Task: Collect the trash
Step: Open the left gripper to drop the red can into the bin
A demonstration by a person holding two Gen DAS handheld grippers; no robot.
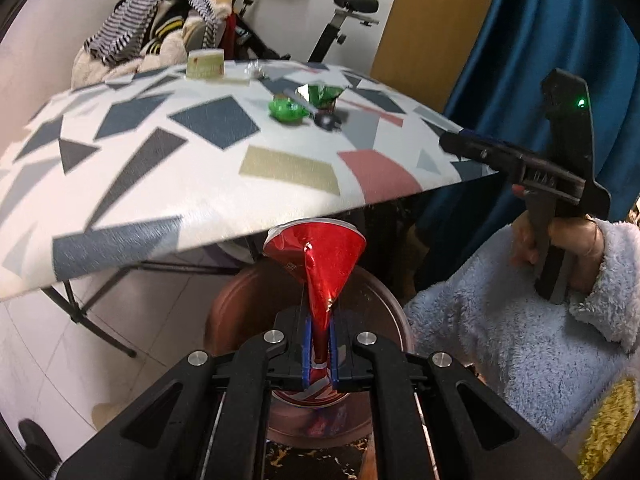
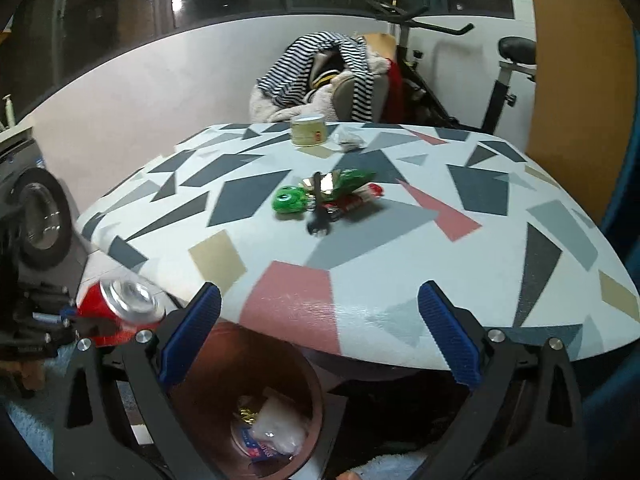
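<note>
My left gripper is shut on a crushed red can, which hangs over a round brown bin below the table edge. In the right wrist view the same can shows at the left, still in the left gripper. My right gripper stands wide open with nothing between its blue pads, above the bin and in front of the table edge. On the table lie a green wrapper, a green and red packet and a paper cup.
The patterned table also carries a black wrench and a clear wrapper. Wrappers lie in the bin. An exercise bike and a chair piled with clothes stand behind. A fluffy blue sleeve holds the right gripper.
</note>
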